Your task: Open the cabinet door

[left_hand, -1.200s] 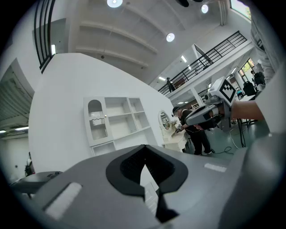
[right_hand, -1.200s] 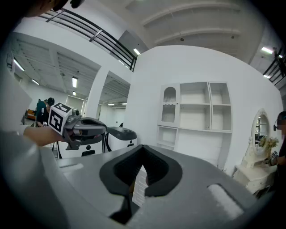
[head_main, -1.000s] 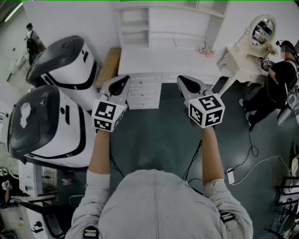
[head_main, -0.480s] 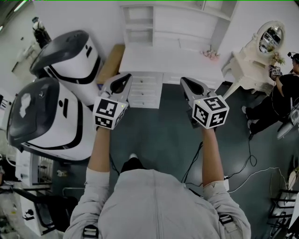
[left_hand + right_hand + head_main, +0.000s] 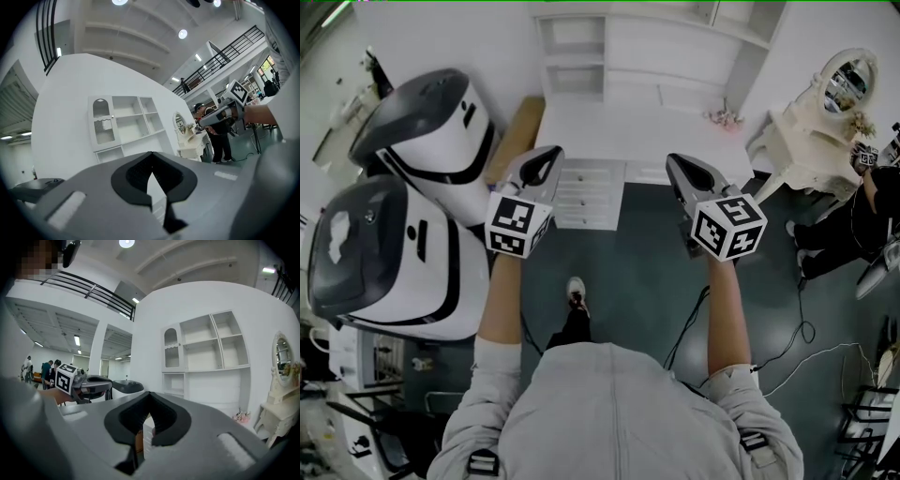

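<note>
Cabinet door (image 5: 171, 352), white with an arched pane, sits shut at the upper left of the white shelf unit (image 5: 201, 380) ahead of us, above the drawers (image 5: 586, 192). We hold our left gripper (image 5: 551, 151) and right gripper (image 5: 672, 160) clenched, jaws together.

I count 2 white-and-black rounded pods (image 5: 389, 253) left, 1 white shelved cabinet (image 5: 656, 47) far, 1 cream mirrored dressing table (image 5: 802, 155) right.

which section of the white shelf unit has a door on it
The narrow upper-left section: its front has an arched door, while the other sections stand open.
</note>
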Tool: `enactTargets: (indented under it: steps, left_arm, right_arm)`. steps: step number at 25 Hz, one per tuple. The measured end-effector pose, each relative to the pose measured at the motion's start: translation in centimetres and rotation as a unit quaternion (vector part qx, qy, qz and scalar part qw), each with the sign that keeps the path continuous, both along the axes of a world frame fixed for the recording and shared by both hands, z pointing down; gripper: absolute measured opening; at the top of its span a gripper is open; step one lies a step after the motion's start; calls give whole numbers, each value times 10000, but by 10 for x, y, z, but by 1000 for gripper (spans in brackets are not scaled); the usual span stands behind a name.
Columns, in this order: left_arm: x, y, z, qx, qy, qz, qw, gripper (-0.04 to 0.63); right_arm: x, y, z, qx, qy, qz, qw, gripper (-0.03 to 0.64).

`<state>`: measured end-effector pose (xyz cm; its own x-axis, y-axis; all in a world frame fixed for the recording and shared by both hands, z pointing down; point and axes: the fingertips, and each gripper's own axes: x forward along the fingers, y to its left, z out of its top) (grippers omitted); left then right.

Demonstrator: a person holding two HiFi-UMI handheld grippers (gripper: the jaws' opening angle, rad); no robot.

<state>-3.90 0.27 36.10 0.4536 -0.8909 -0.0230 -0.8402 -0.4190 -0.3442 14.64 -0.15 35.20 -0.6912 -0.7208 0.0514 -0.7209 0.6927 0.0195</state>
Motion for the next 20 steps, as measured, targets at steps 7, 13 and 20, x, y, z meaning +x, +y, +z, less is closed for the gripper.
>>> enactTargets:
  steps: [7,13,20]
  left_arm:
    - [-28,-97,-12,116,-94,125,9998,18]
    - [-43,-167,-25,113,-98,316,9994,20]
    - [-62,-228,-29,107,2,420,9991,19]
  right_arm:
    - [-38,-88,-1,-57,11,-12,10000,2]
    - [-62,-154,-20,60,51,159,9998,2]
    - [-81,-209,-28,14,147,281,9995,2]
